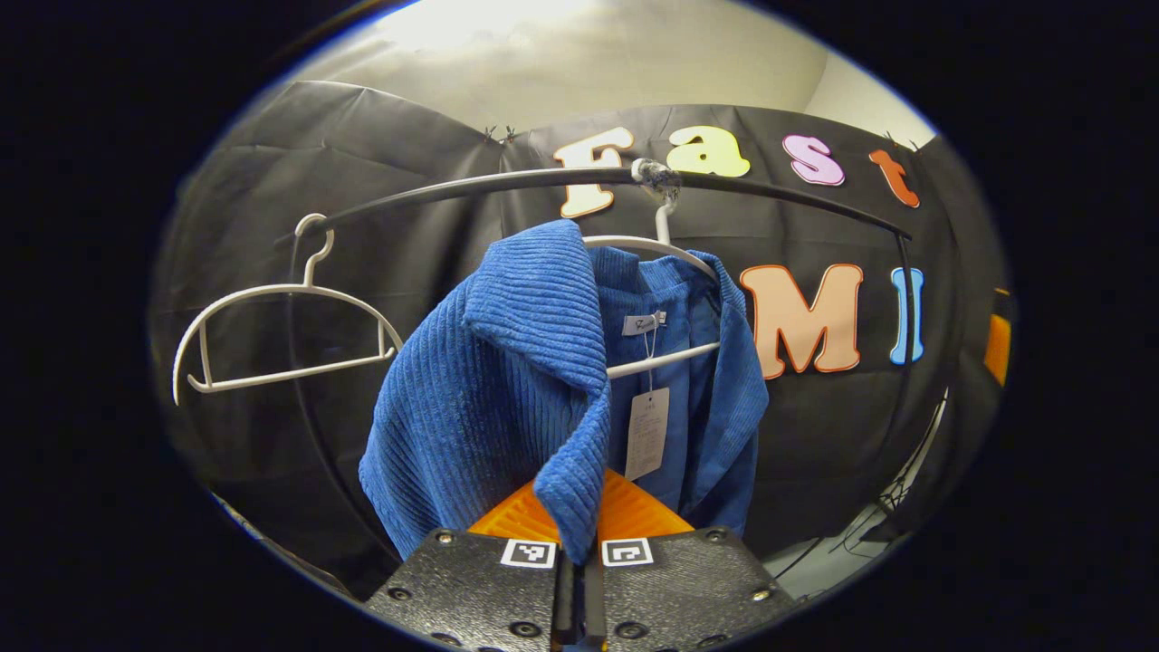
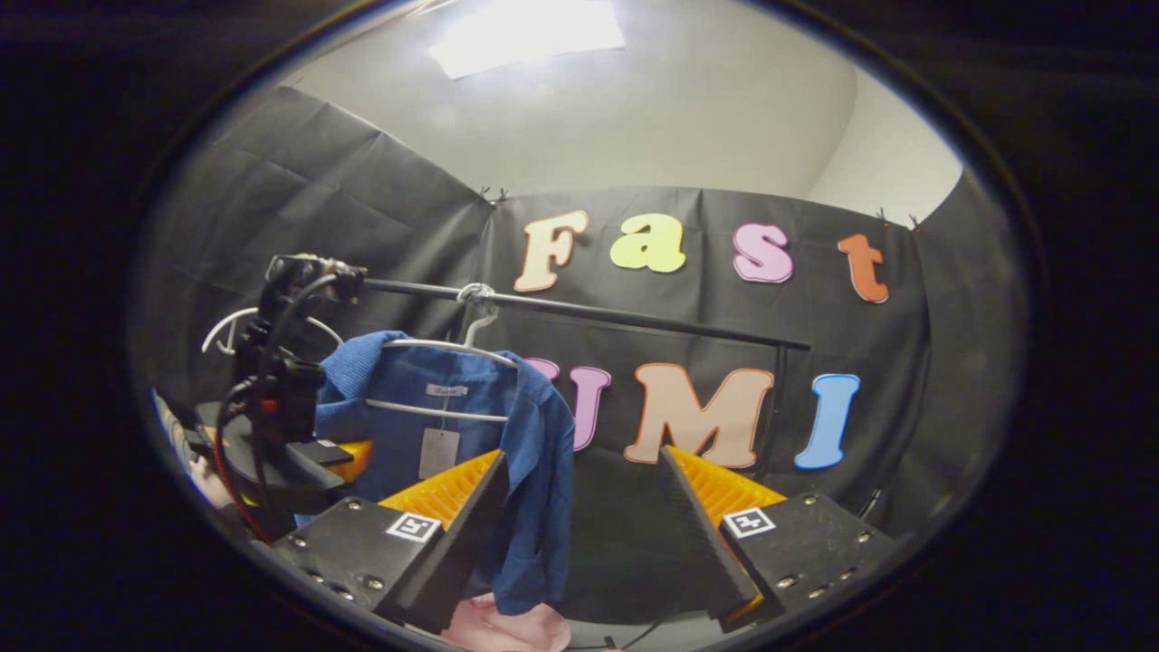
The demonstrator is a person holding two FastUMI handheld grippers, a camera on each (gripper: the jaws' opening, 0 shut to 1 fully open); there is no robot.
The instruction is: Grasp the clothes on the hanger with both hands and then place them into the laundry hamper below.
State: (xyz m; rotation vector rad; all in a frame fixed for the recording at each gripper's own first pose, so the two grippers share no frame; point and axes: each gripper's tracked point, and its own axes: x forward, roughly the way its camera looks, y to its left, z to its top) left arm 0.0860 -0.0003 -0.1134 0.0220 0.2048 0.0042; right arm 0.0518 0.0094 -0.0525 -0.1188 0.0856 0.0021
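Blue corduroy jacket (image 1: 507,380) hangs lengthwise down from white hanger (image 1: 647,246) on the rail (image 1: 507,184), front facing the camera. Left gripper (image 1: 579,534) pinches its front edge (fingers closed on fabric). Right gripper (image 2: 584,507) spread wide, holding nothing.

Paper tag (image 1: 646,433) on blue corduroy jacket (image 1: 489,389): print too small to tell.
Pink fabric (image 2: 507,627): cut off by bottom edge.
White wire hanger (image 2: 226,330): partly behind left gripper (image 2: 281,380).
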